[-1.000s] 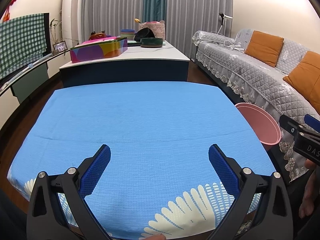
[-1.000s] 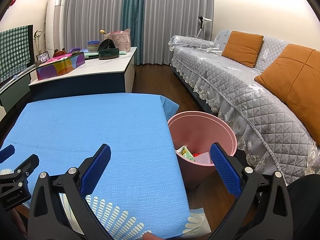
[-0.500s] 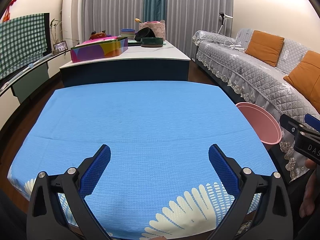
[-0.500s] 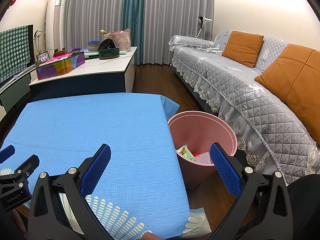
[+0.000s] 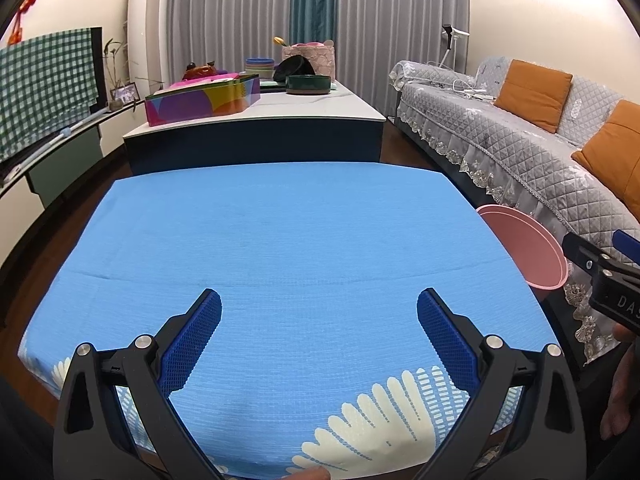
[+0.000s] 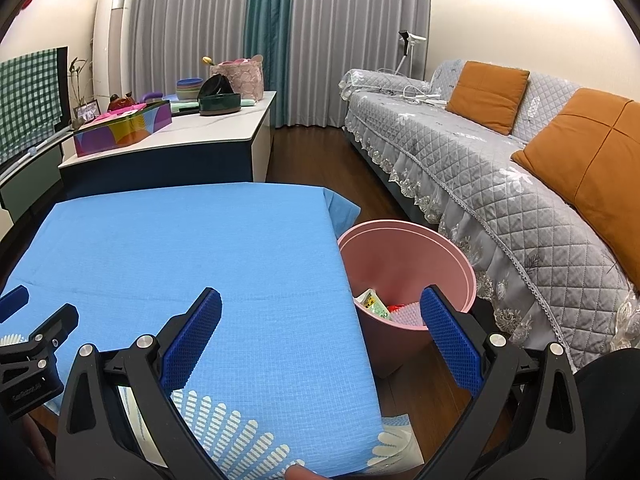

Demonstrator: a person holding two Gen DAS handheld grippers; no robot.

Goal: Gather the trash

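Blue cloth with a white fan pattern at its near edge covers the desk (image 5: 304,240), and its surface is bare. The left hand-held gripper (image 5: 319,344) hangs over the near part of the cloth, released, its 2 blue pads wide apart with nothing between them. The right hand-held gripper (image 6: 320,340) is also released and empty; its left pad is over the right edge of the desk and its right pad is over the pink bin (image 6: 404,252).

That bin stands upright on the wooden floor, just beside the right edge of the desk, between the desk and the grey quilted sofa (image 6: 500,184). Its mouth opens upward and its long axis is vertical. At its bottom lies the trash (image 6: 374,304): a white and green wrapper, something red, and a pale bumpy piece. I cannot tell which way these pieces point.

From the left wrist view, the right hand-held gripper shows at the right margin, next to the bin rim (image 5: 532,240).
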